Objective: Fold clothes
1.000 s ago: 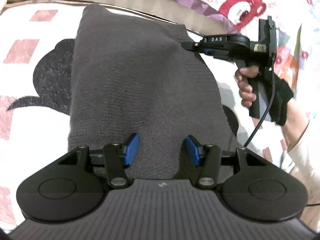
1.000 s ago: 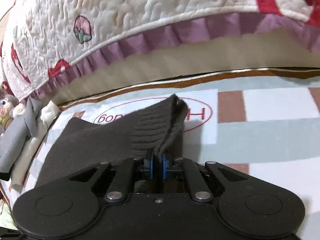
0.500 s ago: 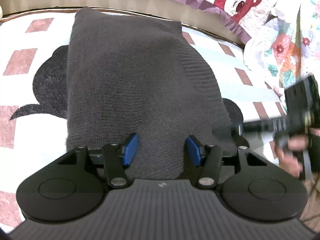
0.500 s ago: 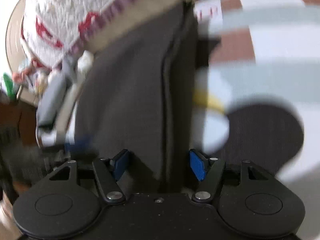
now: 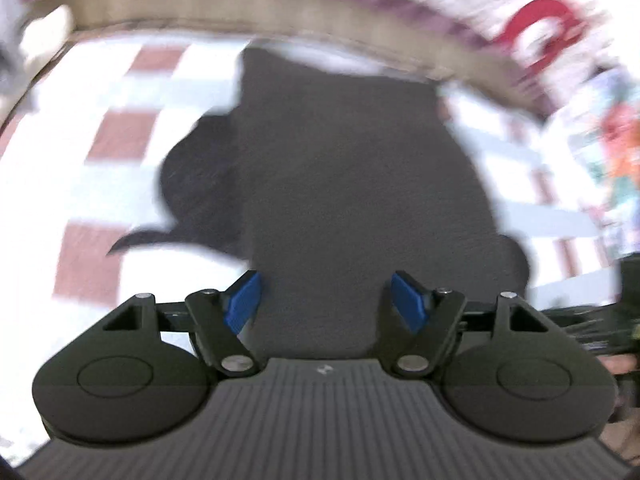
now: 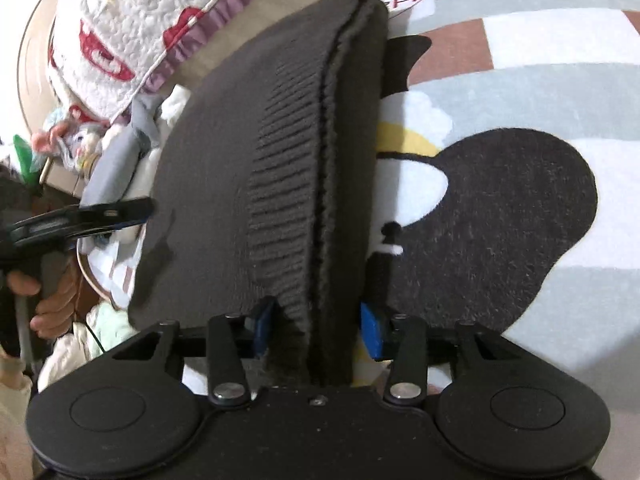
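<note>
On the rug [image 6: 532, 92], a dark grey knit sweater [image 6: 248, 152] lies folded into a long slab, stretching away toward the purple-trimmed quilt [image 6: 132, 28] at the far edge. Right wrist view first: the right claw [image 6: 318, 326] sits low at the near end of the sweater, its blue pads [image 6: 371, 332] either side of the thick folded edge, jaws closing at this moment with the knit between them. The right pad shows a sliver of gap to the fabric, so no firm pinch is visible yet. The stacked layers show as a dark seam running up the middle, ribbing to its left. To the right of the sweater, the rug's black cartoon shape [image 6: 500, 216] and pale stripes lie bare. At the far left, the left claw [image 6: 120, 210] comes in sideways, held by a hand [image 6: 52, 300], its tip just at the sweater's left edge; soft toys [image 6: 116, 160] are heaped behind it.

Over to the left wrist view, and it is heavily blurred. The left claw [image 5: 326, 298] hangs above the near end of the sweater [image 5: 352, 168], blue pads [image 5: 242, 306] spread wide and opening further, with fabric below the gap but nothing pinched. The sweater fills the centre, over the checked rug [image 5: 120, 136], with the quilt [image 5: 540, 32] curving along the top. A dark smear at the right edge may be the other tool; too blurred to say.
</note>
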`<state>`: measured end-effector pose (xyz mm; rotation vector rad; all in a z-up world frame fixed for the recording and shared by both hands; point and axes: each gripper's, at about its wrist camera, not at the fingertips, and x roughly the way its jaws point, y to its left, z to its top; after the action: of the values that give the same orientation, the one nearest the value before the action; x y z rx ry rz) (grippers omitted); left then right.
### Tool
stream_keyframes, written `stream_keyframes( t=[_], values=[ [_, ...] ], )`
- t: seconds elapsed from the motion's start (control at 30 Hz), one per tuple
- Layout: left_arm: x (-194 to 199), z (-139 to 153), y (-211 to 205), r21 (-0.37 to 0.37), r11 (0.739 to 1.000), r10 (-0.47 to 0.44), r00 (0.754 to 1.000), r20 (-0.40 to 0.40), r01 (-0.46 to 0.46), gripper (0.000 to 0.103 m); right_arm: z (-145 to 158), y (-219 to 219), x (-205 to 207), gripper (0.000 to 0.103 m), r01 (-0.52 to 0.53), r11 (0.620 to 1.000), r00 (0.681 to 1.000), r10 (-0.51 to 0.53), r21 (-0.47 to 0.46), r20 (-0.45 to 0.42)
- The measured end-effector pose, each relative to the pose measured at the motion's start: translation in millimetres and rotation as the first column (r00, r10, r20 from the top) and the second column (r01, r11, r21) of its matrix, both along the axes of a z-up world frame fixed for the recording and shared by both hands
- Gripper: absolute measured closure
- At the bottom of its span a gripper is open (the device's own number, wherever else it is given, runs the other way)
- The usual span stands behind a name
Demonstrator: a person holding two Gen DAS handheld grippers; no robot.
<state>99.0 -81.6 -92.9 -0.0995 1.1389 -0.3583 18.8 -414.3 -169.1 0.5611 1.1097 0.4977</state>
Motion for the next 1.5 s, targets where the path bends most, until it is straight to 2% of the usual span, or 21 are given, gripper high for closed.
stream_keyframes(
  t=[0.03, 0.1, 0.2, 0.3, 0.33, 0.43, 0.47, 0.67, 0.8, 0.83, 0.9, 0.97, 1.0, 1.07, 1.1, 1.2, 1.27, 1.33, 1.4, 1.47, 1.5],
  values=[
    [0.5, -9.5, 1.7, 0.041, 0.999, 0.02, 0.999, -0.038, -0.019, 0.03, 0.6, 1.8, -3.4, 0.057, -0.011, 1.0, 1.0, 0.011, -0.01, 0.008],
    [-1.1, -22.2, 13.5, -0.04, 0.996, 0.08, 0.993, -0.091, -0.084, 0.028, 2.8, 5.2, -8.2, 0.058, -0.042, 0.998, 0.999, 0.043, -0.039, 0.03],
    [0.0, -34.1, 34.3, -0.159, 0.966, 0.171, 0.966, -0.192, -0.203, 0.028, 5.9, 8.1, -9.7, 0.059, -0.067, 0.996, 0.996, 0.07, -0.066, 0.046],
    [-1.0, -43.1, 45.7, -0.213, 0.944, 0.2, 0.949, -0.243, -0.253, 0.028, 7.6, 7.9, -11.1, 0.06, -0.071, 0.995, 0.997, 0.073, -0.073, 0.032],
    [-1.4, -44.8, 45.8, -0.211, 0.944, 0.199, 0.948, -0.25, -0.254, 0.027, 7.9, 8.1, -10.1, 0.06, -0.067, 0.995, 0.997, 0.069, -0.075, 0.023],
    [-4.3, -44.2, 41.0, -0.195, 0.948, 0.207, 0.951, -0.229, -0.253, 0.031, 11.9, 10.8, -10.0, 0.06, -0.074, 0.991, 0.997, 0.077, -0.108, 0.025],
    [-5.8, -41.7, 37.7, -0.196, 0.95, 0.202, 0.956, -0.213, -0.244, 0.039, 13.9, 12.5, -11.2, 0.059, -0.081, 0.989, 0.996, 0.087, -0.124, 0.038],
    [-8.1, -18.2, 26.0, -0.129, 0.981, 0.129, 0.986, -0.109, -0.143, 0.055, 31.0, -0.3, -2.8, 0.06, -0.128, 0.98, 0.986, 0.142, -0.154, 0.087],
    [-2.4, 9.0, 32.6, -0.026, 0.993, 0.115, 0.993, -0.011, -0.115, 0.058, 54.2, -38.4, 34.0, 0.058, 0.107, 0.966, 0.982, -0.064, -0.237, 0.18],
    [-0.9, 15.2, 35.1, -0.004, 0.993, 0.115, 0.993, 0.015, -0.115, 0.056, 57.2, -48.5, 46.4, 0.058, 0.156, 0.966, 0.976, -0.119, -0.206, 0.18],
    [4.2, 19.8, 42.5, -0.037, 0.991, 0.131, 0.991, 0.029, -0.13, 0.054, 62.5, -55.1, 63.9, 0.058, 0.174, 0.981, 0.97, -0.155, -0.089, 0.186],
    [9.7, 15.4, 48.1, -0.127, 0.977, 0.173, 0.985, 0.018, -0.169, 0.05, 63.3, -52.4, 81.9, 0.054, 0.164, 0.986, 0.97, -0.166, 0.025, 0.177],
    [12.4, 13.2, 50.9, -0.172, 0.967, 0.193, 0.981, 0.011, -0.188, 0.046, 60.0, -48.9, 87.8, 0.048, 0.164, 0.986, 0.971, -0.167, 0.032, 0.168],
    [19.0, 4.3, 56.0, -0.267, 0.938, 0.222, 0.975, -0.02, -0.219, 0.043, 53.2, -41.8, 99.5, 0.047, 0.165, 0.985, 0.974, -0.17, 0.045, 0.152],
    [21.4, -1.3, 57.1, -0.291, 0.929, 0.224, 0.974, -0.044, -0.227, 0.043, 45.8, -38.6, 104.7, 0.047, 0.162, 0.986, 0.977, -0.167, 0.05, 0.133],
    [26.9, -17.8, 51.6, -0.294, 0.926, 0.22, 0.972, -0.087, -0.236, 0.039, 23.6, -30.0, 105.3, 0.046, 0.133, 0.988, 0.987, -0.139, 0.081, 0.079],
    [26.7, -21.7, 47.5, -0.307, 0.926, 0.191, 0.974, -0.12, -0.22, 0.04, 10.8, -26.1, 103.8, 0.042, 0.124, 0.988, 0.991, -0.129, 0.095, 0.043],
    [23.1, -17.8, 42.7, -0.27, 0.948, 0.137, 0.982, -0.129, -0.168, 0.042, 4.9, -23.1, 102.2, 0.041, 0.13, 0.986, 0.991, -0.132, 0.106, 0.013],
    [19.2, -13.4, 35.5, -0.207, 0.971, 0.099, 0.989, -0.11, -0.12, 0.045, 4.8, -18.6, 103.7, 0.041, 0.104, 0.989, 0.994, -0.107, 0.102, 0.026],
    [22.0, -15.0, 35.9, -0.199, 0.969, 0.121, 0.985, -0.123, -0.144, 0.044, 2.3, -12.7, 103.4, 0.039, 0.078, 0.993, 0.994, -0.085, 0.092, 0.071],
    [24.9, -17.4, 36.4, -0.202, 0.965, 0.141, 0.981, -0.13, -0.165, 0.041, -2.0, -12.2, 103.9, 0.036, 0.077, 0.991, 0.993, -0.086, 0.109, 0.081]
  ],
)
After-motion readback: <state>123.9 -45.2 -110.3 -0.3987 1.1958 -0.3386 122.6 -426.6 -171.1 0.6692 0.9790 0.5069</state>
